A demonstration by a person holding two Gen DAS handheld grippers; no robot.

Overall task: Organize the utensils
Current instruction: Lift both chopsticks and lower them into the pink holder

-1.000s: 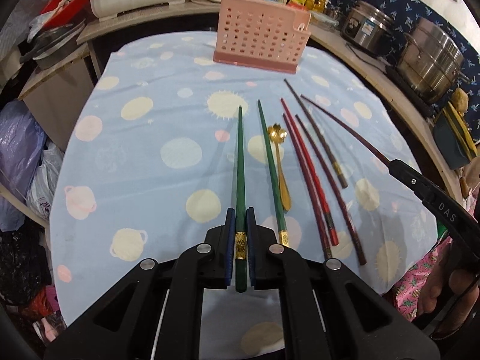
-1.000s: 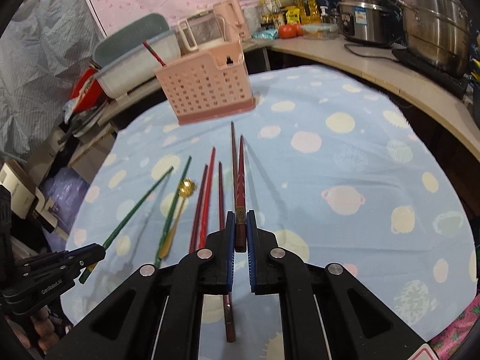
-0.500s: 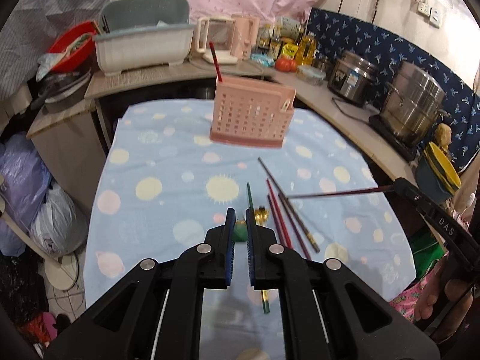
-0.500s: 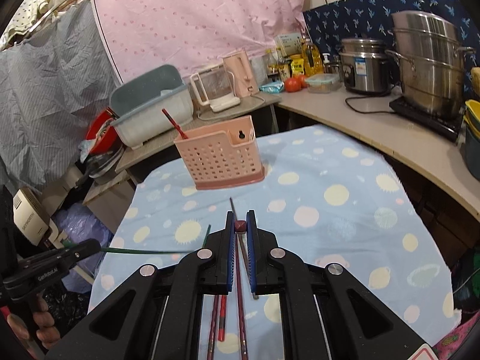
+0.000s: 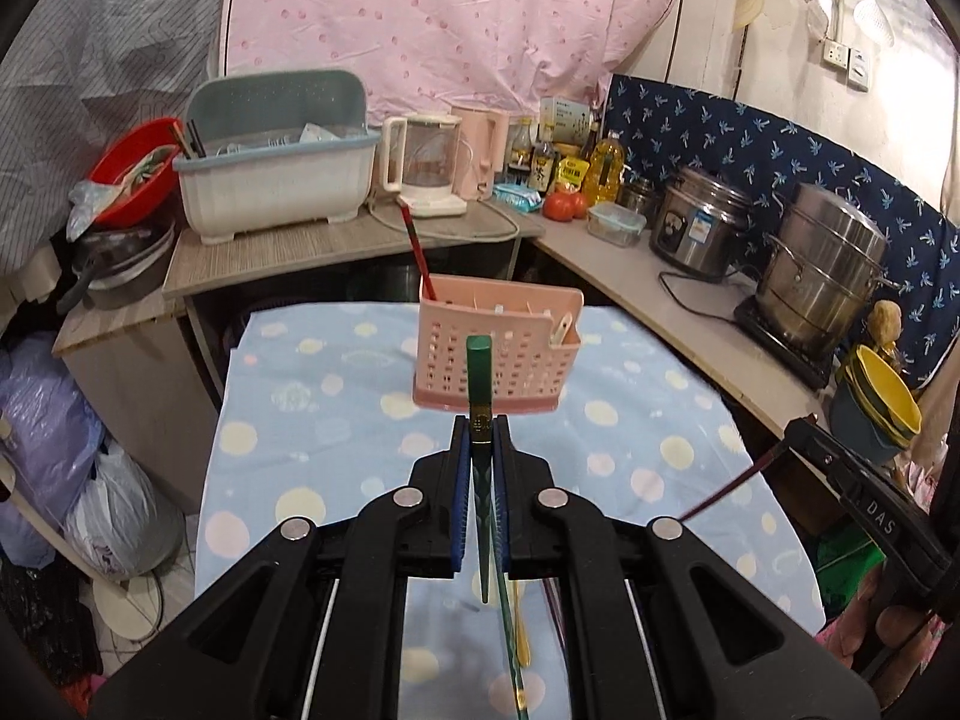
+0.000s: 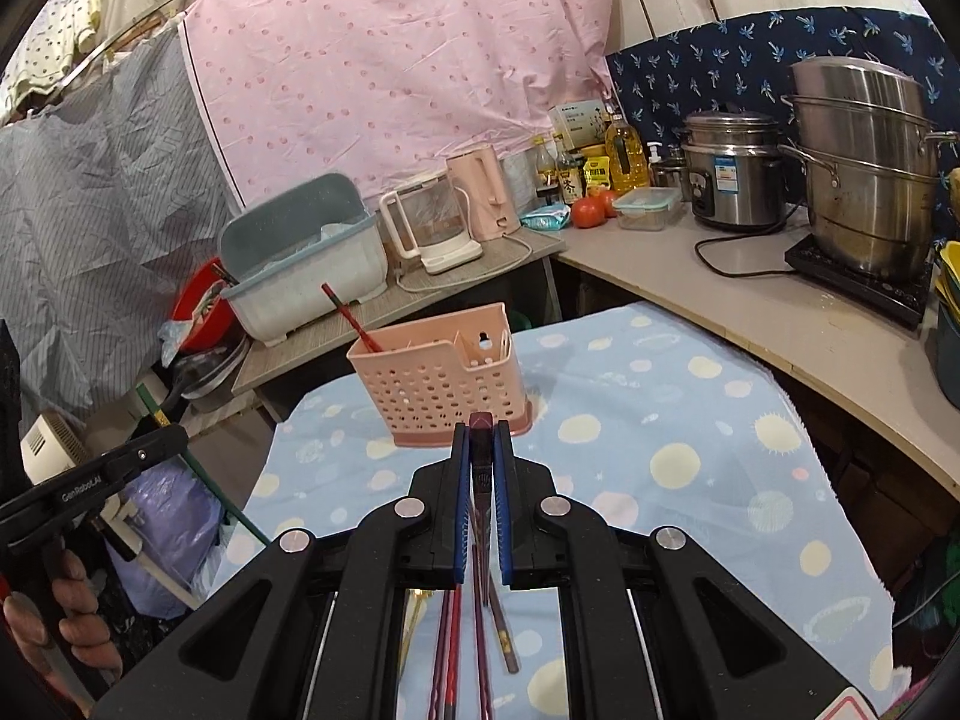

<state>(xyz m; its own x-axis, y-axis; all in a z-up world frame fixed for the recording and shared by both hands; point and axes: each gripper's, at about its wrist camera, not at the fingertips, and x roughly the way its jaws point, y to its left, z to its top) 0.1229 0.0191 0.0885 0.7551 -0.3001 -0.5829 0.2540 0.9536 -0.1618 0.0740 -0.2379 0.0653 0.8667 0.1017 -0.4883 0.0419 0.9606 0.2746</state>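
Through your left wrist camera, your left gripper (image 5: 481, 468) was clamped narrow on a green chopstick (image 5: 480, 384), its butt end raised toward the camera's view of the pink utensil basket (image 5: 498, 360), which stood near the far end of the blue spotted tablecloth (image 5: 312, 420) with a red chopstick (image 5: 417, 252) leaning out of it. At the right edge your right gripper (image 5: 798, 429) carried a dark red chopstick (image 5: 729, 489) off the cloth. Through your right wrist camera, that gripper (image 6: 480, 474) was pinched tight on the dark red chopstick (image 6: 481, 438), aimed at the basket (image 6: 438, 381); more red chopsticks (image 6: 450, 648) lay on the cloth (image 6: 660, 420) below.
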